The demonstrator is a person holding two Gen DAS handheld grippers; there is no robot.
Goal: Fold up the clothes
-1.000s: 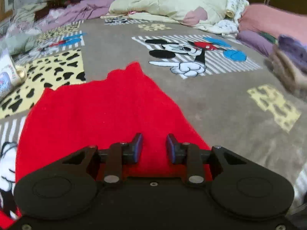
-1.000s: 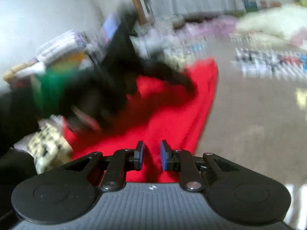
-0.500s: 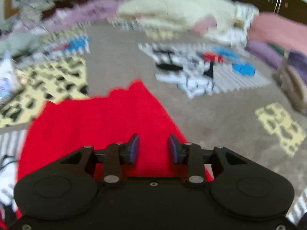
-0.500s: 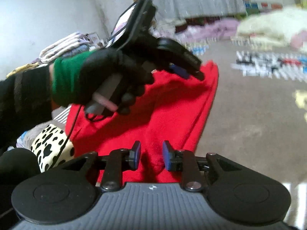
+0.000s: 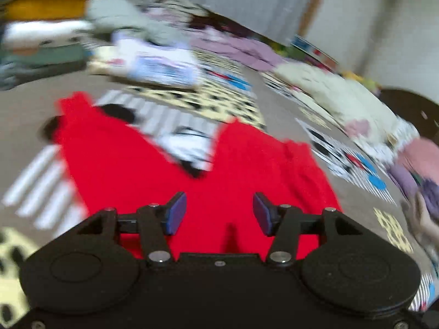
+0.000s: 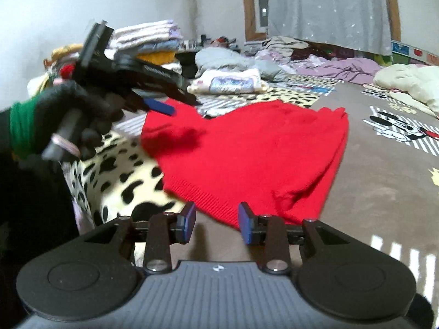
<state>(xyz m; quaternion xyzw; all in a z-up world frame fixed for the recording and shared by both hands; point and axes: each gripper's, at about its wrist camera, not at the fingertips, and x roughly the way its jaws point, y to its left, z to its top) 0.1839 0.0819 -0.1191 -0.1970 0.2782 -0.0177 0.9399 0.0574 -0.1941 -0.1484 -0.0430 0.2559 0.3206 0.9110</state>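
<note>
Left hand-held gripper, fingers apart, hovers tilted above red sweater.

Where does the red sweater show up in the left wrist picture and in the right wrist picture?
Left wrist view: the red sweater fills the lower centre, just past the open left gripper.
Right wrist view: it lies centre, beyond the open right gripper.
Shared landmark: the white packet on the blanket behind the sweater.

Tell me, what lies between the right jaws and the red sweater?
Only a bare strip of brown blanket, seen in the right wrist view, separates the right gripper from the red sweater.
</note>
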